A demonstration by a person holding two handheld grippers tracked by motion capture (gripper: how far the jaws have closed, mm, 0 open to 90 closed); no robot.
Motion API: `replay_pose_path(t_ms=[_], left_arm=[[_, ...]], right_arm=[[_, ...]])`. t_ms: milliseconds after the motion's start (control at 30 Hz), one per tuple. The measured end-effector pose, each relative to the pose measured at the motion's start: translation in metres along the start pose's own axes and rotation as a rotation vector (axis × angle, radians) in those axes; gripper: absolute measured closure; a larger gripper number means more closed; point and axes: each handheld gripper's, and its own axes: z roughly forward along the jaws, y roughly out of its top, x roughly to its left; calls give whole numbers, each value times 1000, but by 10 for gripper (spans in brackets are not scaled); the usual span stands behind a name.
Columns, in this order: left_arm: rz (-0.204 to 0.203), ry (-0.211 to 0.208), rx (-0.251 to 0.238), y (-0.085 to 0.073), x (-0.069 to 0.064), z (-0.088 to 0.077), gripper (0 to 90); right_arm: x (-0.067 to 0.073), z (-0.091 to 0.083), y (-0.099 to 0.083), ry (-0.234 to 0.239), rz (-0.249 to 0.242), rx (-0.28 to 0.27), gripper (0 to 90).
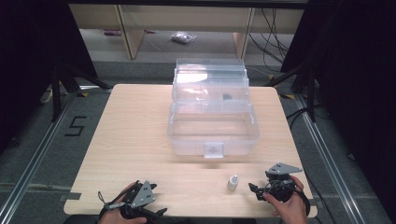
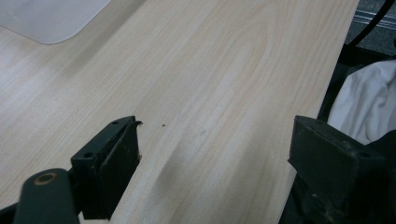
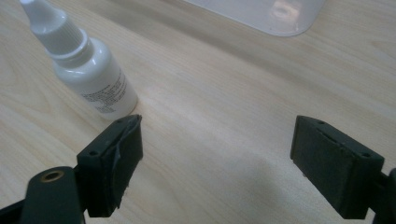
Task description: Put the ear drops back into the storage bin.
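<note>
We judge the small white dropper bottle [image 3: 88, 60], upper left beyond our spread, empty right gripper [image 3: 217, 154], light, stiff and slippery, best pinched low across its body.

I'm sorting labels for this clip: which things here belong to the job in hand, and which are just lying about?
In the job:
- small white dropper bottle, upright beside the open right tongs
- clear plastic box, lid open

Lying about:
- plastic bag on the floor
- cables on the floor

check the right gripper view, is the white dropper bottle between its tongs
No, the white dropper bottle stands upright beyond the left pad of the open right tongs, with bare table between them.
</note>
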Motion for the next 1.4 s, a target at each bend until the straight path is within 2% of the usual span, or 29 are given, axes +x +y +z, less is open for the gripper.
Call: replay_pose_path(t_ms=[67,100,200,300,333,367,400,500,533,600,633,667,700,800,1033,1067,1100,1133,1233,1267,1400], left_arm=[[9,2,-3,0,1,0,157],[8,2,-4,0,1,0,156],[9,1,3,0,1,0,156],[10,-1,6,0,1,0,156],[-2,-1,6,0,0,0,156],[3,0,4,0,0,0,156],[2,1,3,0,0,0,156],[9,0,3,0,0,0,156],[8,1,3,0,1,0,156],[8,1,2,0,1,0,156],[8,0,1,0,1,0,156],[10,2,1,0,1,0,156],[9,0,3,0,1,0,156],[6,4,-2,0,1,0,156],[7,3,-3,0,1,0,156],[7,4,-2,0,1,0,156],[6,4,-2,0,1,0,156],[7,4,-2,0,1,0,156],[7,4,0,0,1,0,156],[6,4,1,0,1,1,156],[7,5,1,0,1,1,157]], right_arm=[[-1,1,0,1,-8,-8,177],[0,0,1,15,8,11,178],[-2,2,1,17,-8,6,178],[1,0,1,9,11,16,179],[0,1,1,9,-9,11,179],[1,2,1,15,-9,15,180],[3,1,0,14,15,21,181],[3,1,2,20,0,31,182],[2,2,2,22,-32,18,184],[2,2,2,22,-32,25,184],[4,0,3,21,-9,38,185],[4,0,3,20,-13,35,185],[2,1,3,27,-43,26,196],[3,-1,5,30,-54,38,205],[5,-4,8,30,-56,59,211],[7,-3,8,25,-49,44,214],[6,-4,9,24,-65,44,215],[7,-5,10,35,-62,66,214],[8,-6,12,41,-77,62,219],[11,-8,14,46,-69,86,222],[14,-6,15,58,-82,93,219]])
